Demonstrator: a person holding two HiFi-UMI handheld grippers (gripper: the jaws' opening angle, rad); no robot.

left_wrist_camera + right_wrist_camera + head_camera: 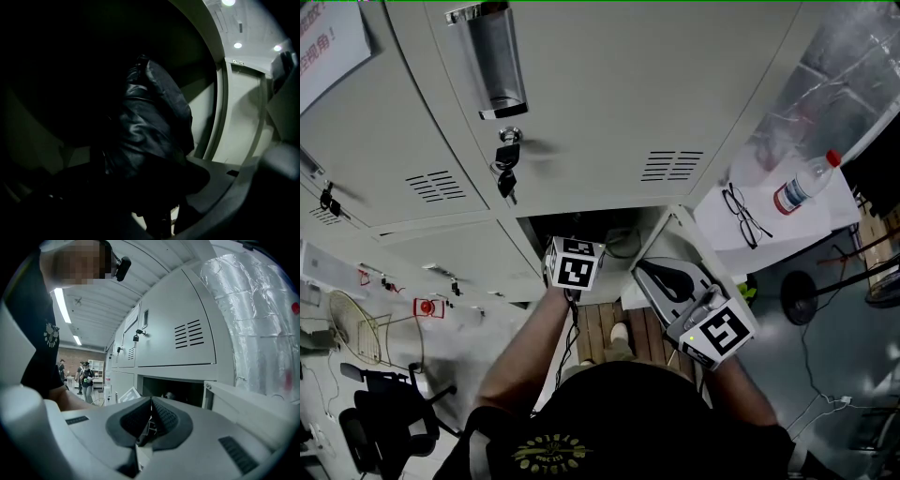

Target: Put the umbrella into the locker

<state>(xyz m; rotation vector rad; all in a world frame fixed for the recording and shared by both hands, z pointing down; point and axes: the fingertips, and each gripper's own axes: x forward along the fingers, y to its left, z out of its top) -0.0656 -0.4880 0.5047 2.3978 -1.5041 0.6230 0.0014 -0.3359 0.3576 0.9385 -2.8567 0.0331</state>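
Note:
In the left gripper view a folded black umbrella (154, 126) stands up out of my left gripper (157, 192), whose jaws are closed on its lower end inside a dark locker compartment (56, 70). In the head view only that gripper's marker cube (575, 265) shows, at the mouth of the open locker (581, 225); its tips are hidden inside. My right gripper (675, 281) hangs outside, beside the open locker door (680, 230). Its pads (161, 416) meet with nothing between them, pointing towards the opening (173, 392).
Keys (507, 164) hang from the locker door above. A white surface at right carries glasses (744, 216) and a water bottle (802, 185). A fan (361, 328), a black chair (389, 422) and floor cables (816, 375) lie around. People (85, 380) stand far off.

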